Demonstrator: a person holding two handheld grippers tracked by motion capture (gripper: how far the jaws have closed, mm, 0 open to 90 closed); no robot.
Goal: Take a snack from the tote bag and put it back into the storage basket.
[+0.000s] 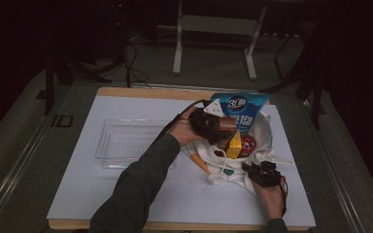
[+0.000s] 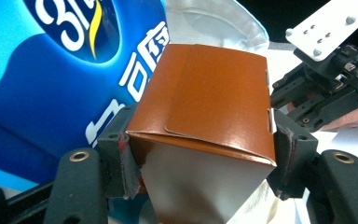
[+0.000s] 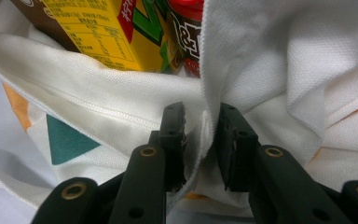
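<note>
We see a small glossy brown cardboard box (image 2: 205, 107) with a folded flap top and a silvery-looking front face, clamped between the pads of the left gripper (image 2: 205, 163). In the high view that box (image 1: 227, 123) hangs over the open mouth of the white fabric tote bag (image 1: 233, 170) with orange and green triangle prints, near the right edge of the white-covered table (image 1: 102, 194), just in front of a tall blue foil snack pouch (image 1: 240, 104). Inside the bag sit a yellow carton (image 3: 107, 32) and a red-lidded cup (image 3: 186, 28). Left forearm, in a dark sleeve, reaches diagonally from the near edge, with the left gripper (image 1: 211, 124) pointing level toward the pouch. The right gripper (image 3: 200, 144) pinches the bag's rim fabric at its near side, jaws nearly together on the cloth; the right hand (image 1: 269, 196) sits low by the table's near right corner.
</note>
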